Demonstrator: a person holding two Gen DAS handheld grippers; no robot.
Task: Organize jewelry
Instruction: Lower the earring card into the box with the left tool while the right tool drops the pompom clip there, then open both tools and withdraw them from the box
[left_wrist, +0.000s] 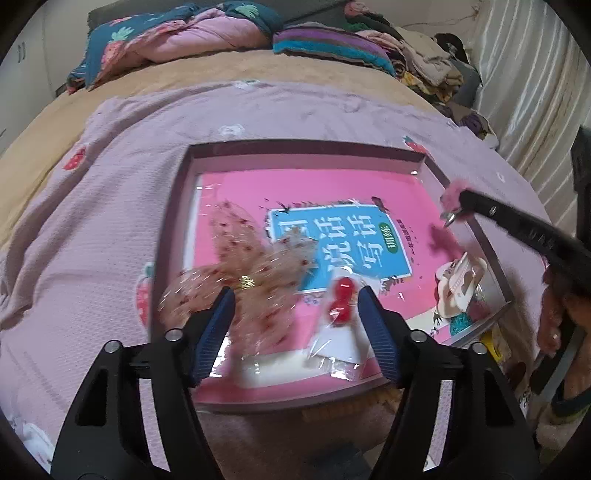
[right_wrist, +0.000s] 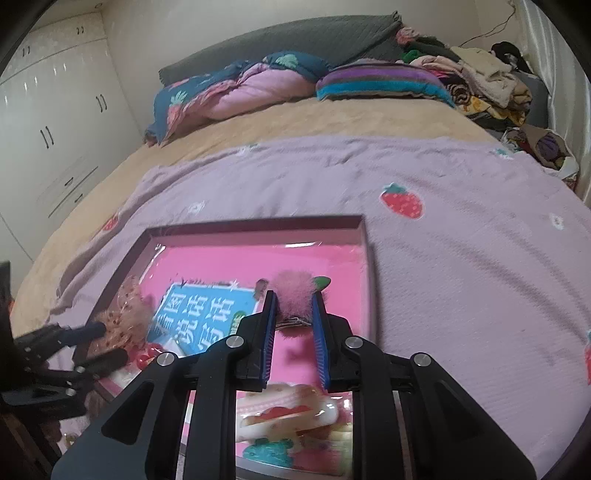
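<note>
Right tongs (right_wrist: 293, 314) grip pompom clip (right_wrist: 295, 297), seemingly above tray rim (right_wrist: 364, 251).

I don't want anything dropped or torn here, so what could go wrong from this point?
1. The right gripper pinches the pink pompom clip mostly by its fluff; it may slip out and fall on the tray.
2. The left gripper is open, with the glittery bow against one finger and the bagged red clip between them; closing could catch both.
3. The bow looks blurred, so it may be moving; aiming is uncertain.
</note>
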